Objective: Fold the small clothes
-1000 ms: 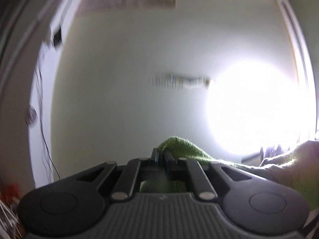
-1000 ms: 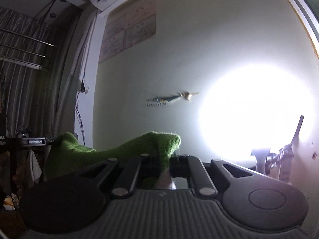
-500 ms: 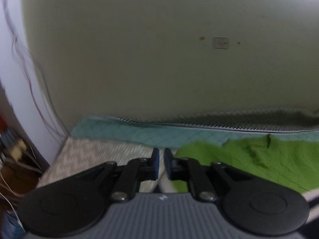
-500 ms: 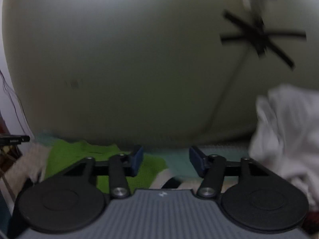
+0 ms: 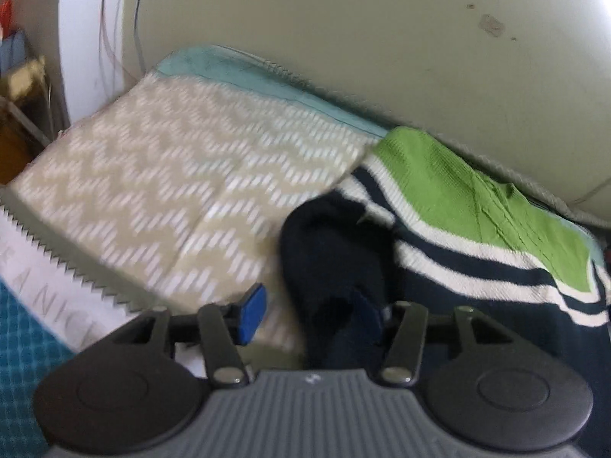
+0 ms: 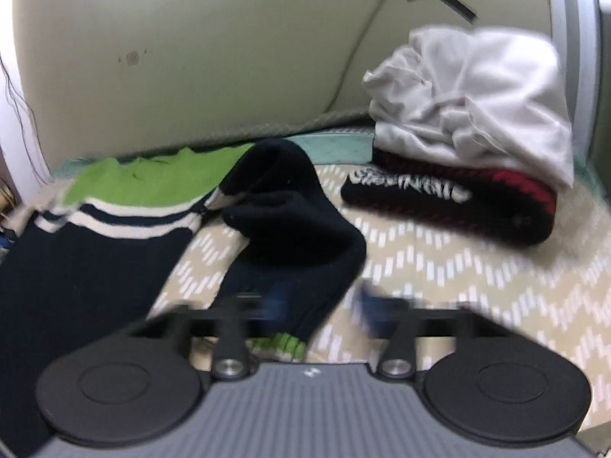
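Note:
A knit sweater (image 5: 458, 206), green at the top with white and navy stripes and a navy body, lies spread on the bed. Its navy sleeve (image 5: 336, 252) lies folded up between the fingers of my left gripper (image 5: 309, 316). That gripper's jaws are opening, and the sleeve rests by the right finger. In the right wrist view the sweater (image 6: 145, 183) lies at the left. Its other sleeve (image 6: 290, 229) runs down between the fingers of my right gripper (image 6: 322, 305). Those jaws are blurred and closing, still apart, with the green cuff (image 6: 282, 343) just below them.
The beige zigzag bed cover (image 5: 183, 168) shows on both sides of the sweater. At the back right, crumpled white cloth (image 6: 469, 95) sits on a black and red knit item (image 6: 450, 202). The wall (image 6: 229, 57) rises right behind. Shelf clutter (image 5: 19, 95) stands at the far left.
Both views swung down from the wall to the bed. A second ago each gripper held the green knit edge up; now the sweater lies on the bed and both jaws are apart.

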Demonstrator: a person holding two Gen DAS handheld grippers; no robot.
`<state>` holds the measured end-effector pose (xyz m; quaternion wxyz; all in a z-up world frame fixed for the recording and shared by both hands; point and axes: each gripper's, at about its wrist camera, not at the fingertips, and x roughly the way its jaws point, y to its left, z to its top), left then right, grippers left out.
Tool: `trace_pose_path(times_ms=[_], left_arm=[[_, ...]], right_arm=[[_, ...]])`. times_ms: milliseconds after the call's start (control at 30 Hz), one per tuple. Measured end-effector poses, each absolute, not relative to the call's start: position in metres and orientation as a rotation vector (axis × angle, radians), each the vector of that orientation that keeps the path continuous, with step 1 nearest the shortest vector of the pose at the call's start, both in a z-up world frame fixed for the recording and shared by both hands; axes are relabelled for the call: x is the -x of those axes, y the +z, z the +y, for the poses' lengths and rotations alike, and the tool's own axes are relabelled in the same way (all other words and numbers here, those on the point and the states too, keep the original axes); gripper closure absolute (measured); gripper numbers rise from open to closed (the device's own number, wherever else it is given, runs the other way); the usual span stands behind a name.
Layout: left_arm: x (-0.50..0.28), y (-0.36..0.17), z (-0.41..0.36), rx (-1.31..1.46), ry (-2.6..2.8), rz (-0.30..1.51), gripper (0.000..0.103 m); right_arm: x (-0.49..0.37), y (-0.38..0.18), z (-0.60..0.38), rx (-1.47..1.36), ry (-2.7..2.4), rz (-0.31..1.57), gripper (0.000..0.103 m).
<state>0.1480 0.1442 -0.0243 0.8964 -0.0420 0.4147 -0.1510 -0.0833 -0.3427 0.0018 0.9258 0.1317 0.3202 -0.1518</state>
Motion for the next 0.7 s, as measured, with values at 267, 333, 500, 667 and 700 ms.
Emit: trace_pose_path(times_ms=[267, 333, 500, 667, 700], left_arm=[[-0.161, -0.004, 0.121, -0.171, -0.252, 0.723, 0.096], [-0.161, 0.015, 0.126, -0.196, -0.182, 0.634, 0.096], [-0.144, 0.056, 0.124, -0.285, -0.111, 0.419, 0.095], [-0.145, 0.045, 0.103, -0.478, -0.048, 0.417, 0.085], [-0.147, 0.041, 0.107, -0.454, -0.051, 0.466, 0.081]], right_arm=[[0.097, 0.064, -0.407, 0.08, -0.789, 0.542, 0.099], [0.105, 0.07, -0.409, 0.017, -0.782, 0.491, 0.061], [0.094, 0.07, -0.374, -0.068, -0.588, 0.419, 0.04], [0.043, 0.056, -0.318, -0.155, -0.299, 0.429, 0.04], [0.032, 0.052, -0.306, -0.176, -0.241, 0.437, 0.04]])
